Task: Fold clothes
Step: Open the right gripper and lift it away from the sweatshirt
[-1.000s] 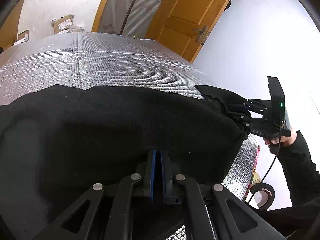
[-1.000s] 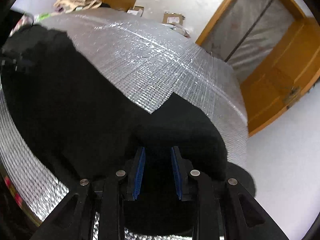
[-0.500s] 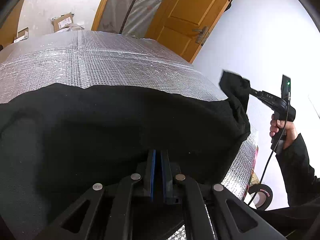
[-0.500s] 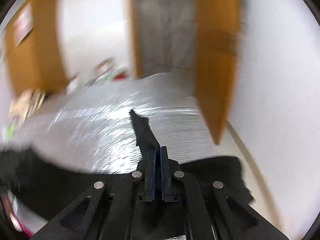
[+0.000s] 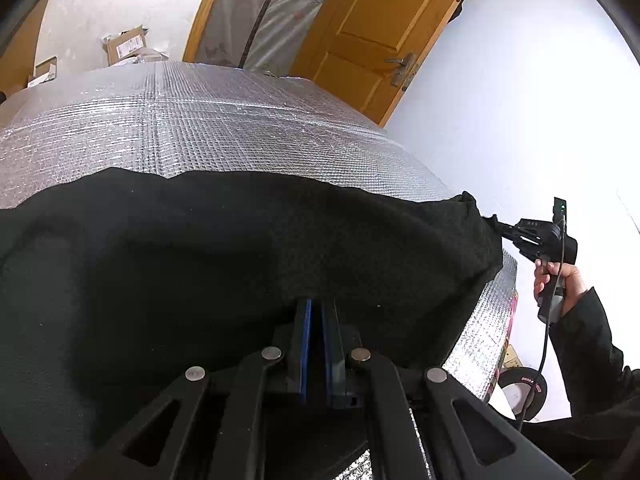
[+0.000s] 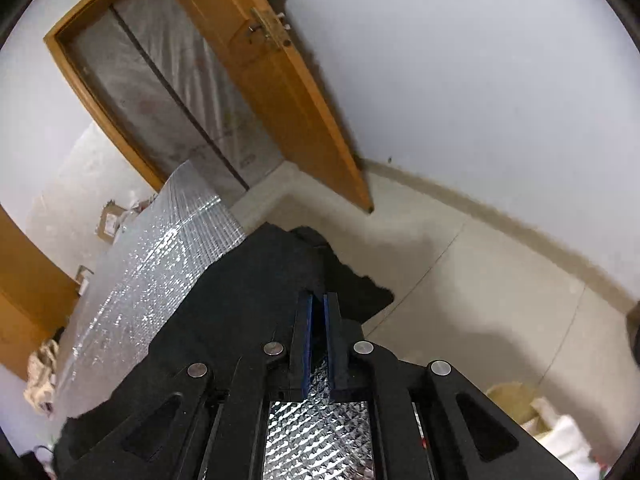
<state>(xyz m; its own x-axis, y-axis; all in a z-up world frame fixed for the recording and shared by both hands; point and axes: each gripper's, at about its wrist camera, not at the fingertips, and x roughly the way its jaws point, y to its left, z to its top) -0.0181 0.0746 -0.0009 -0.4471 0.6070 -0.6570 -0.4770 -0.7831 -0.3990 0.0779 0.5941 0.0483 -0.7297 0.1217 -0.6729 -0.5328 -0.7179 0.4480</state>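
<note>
A black garment [image 5: 224, 264] lies spread over the silver quilted table [image 5: 192, 124]. My left gripper [image 5: 316, 304] is shut on the garment's near edge, its blue pads pressed together on the cloth. My right gripper [image 6: 318, 300] is shut on the garment's right corner [image 6: 256, 292] and holds it out past the table's right end. The right gripper also shows in the left wrist view [image 5: 496, 226], gripped by a hand in a black sleeve, with the cloth stretched taut to it.
An open orange door [image 5: 376, 36] and a plastic-covered doorway [image 5: 264, 12] stand behind the table. Cardboard boxes [image 5: 124, 42] lie on the floor at the back. A roll of black tape [image 5: 522, 394] lies on the floor by the table's right end. Bare tiled floor [image 6: 480, 280] lies to the right.
My right gripper closed on the garment's right corner, lifted it, then pulled it out to the right and lower, drawing the cloth taut. My left gripper stayed shut in place.
</note>
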